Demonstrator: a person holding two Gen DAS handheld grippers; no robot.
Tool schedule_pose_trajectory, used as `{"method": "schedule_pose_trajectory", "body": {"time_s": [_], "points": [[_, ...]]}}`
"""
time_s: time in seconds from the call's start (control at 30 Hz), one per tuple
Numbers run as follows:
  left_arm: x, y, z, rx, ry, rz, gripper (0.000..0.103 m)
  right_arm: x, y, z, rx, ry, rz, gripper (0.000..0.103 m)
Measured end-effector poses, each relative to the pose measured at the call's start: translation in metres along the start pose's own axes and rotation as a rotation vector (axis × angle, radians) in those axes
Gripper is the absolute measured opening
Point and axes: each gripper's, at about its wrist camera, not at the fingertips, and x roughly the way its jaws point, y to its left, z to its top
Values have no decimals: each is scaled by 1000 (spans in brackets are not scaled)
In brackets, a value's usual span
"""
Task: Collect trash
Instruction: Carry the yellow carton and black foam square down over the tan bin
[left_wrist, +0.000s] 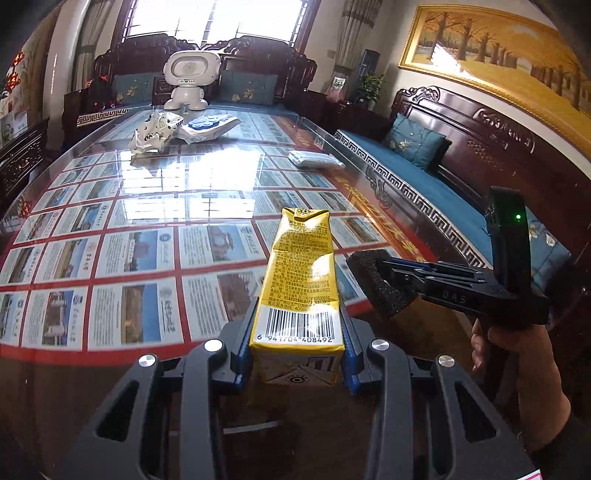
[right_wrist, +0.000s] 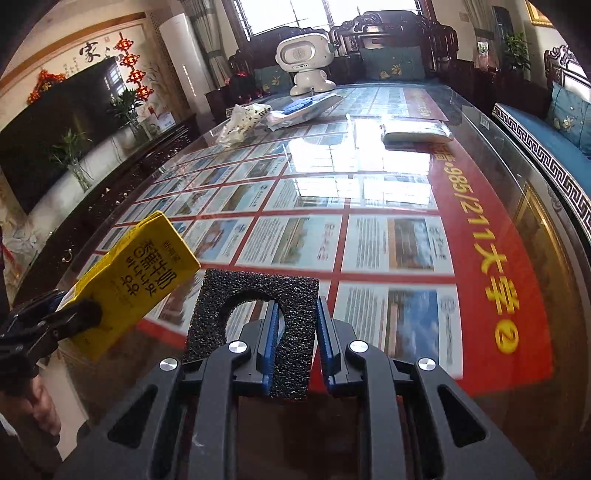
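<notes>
My left gripper (left_wrist: 297, 332) is shut on a yellow milk carton (left_wrist: 301, 280) and holds it above the near edge of the glass-topped table (left_wrist: 147, 206). The carton also shows in the right wrist view (right_wrist: 136, 280), at the left. My right gripper (right_wrist: 293, 332) is shut on a black foam piece (right_wrist: 258, 291) with a round hole; the foam also shows in the left wrist view (left_wrist: 373, 280), just right of the carton. A crumpled white wrapper (left_wrist: 155, 133) and a white packet with blue discs (left_wrist: 207, 127) lie at the table's far end.
A white robot toy (left_wrist: 188, 79) stands at the far end of the table. A folded white cloth (left_wrist: 314, 159) lies near the table's right edge. A carved wooden bench with blue cushions (left_wrist: 424, 173) runs along the right side.
</notes>
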Motion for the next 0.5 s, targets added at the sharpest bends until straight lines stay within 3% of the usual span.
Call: {"method": "schedule_pose_trajectory", "body": {"time_s": [0.3, 0.5], "points": [[-74, -53, -103, 55, 83, -39, 39, -100, 56, -121, -20, -17, 78, 20], [-93, -68, -177, 29, 184, -94, 39, -128, 69, -192, 0, 27, 44, 20]]}}
